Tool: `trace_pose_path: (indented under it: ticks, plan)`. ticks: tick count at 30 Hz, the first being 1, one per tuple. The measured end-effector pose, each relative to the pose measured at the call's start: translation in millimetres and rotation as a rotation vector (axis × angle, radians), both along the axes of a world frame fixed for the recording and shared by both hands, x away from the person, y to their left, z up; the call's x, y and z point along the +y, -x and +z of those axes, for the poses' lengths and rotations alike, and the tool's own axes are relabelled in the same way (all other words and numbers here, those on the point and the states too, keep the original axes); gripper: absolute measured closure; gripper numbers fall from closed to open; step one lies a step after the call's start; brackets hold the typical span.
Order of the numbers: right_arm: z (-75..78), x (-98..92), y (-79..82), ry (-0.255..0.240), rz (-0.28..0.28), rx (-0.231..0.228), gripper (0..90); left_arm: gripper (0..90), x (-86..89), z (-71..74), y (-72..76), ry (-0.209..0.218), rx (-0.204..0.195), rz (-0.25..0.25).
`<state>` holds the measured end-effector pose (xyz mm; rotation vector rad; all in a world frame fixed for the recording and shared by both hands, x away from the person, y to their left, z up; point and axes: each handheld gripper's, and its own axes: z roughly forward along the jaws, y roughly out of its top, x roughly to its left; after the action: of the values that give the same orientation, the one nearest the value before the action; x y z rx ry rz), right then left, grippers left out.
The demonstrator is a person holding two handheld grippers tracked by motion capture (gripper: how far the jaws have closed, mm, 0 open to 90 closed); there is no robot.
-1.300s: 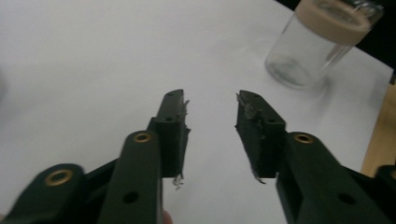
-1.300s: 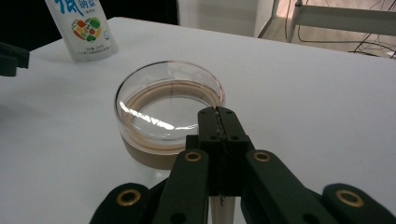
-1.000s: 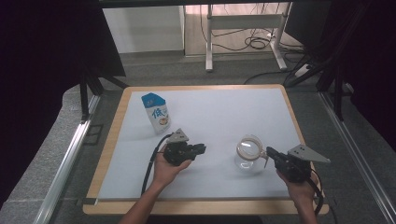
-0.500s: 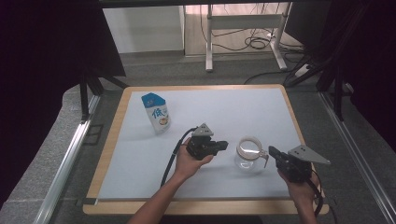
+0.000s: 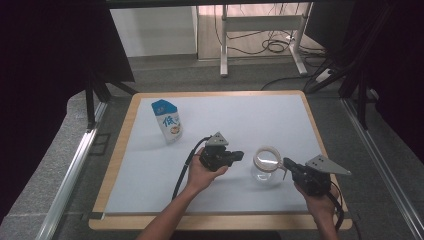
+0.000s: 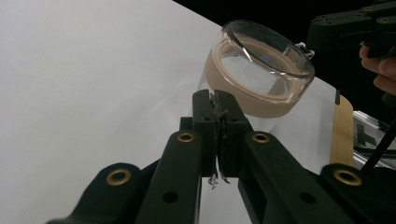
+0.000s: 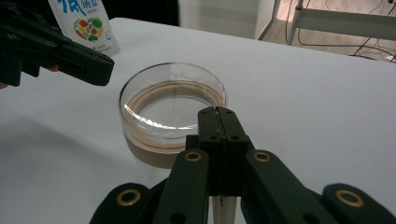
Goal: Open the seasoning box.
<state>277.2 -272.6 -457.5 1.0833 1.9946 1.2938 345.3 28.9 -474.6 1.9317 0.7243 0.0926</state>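
Now left tongs (image 5: 239,155), closed, have moved beside the glass jar (image 5: 267,164)

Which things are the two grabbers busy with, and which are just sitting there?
Busy with:
- glass jar with the tan band, between both grabbers
- left gripper, shut, pointing at the jar
- right gripper, shut, at the jar's rim

Just sitting there:
- blue and white pouch, standing apart on the table
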Motion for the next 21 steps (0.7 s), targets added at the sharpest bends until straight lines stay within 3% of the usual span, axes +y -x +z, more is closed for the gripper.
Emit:
trace_pose_path:
  ticks: [21]
  plan:
    - [-0.2,-1.1,1.3,0.011,0.001,0.001,90.0,90.0,-19.4,2.3,-1.2,-0.016,-0.002,-0.048]
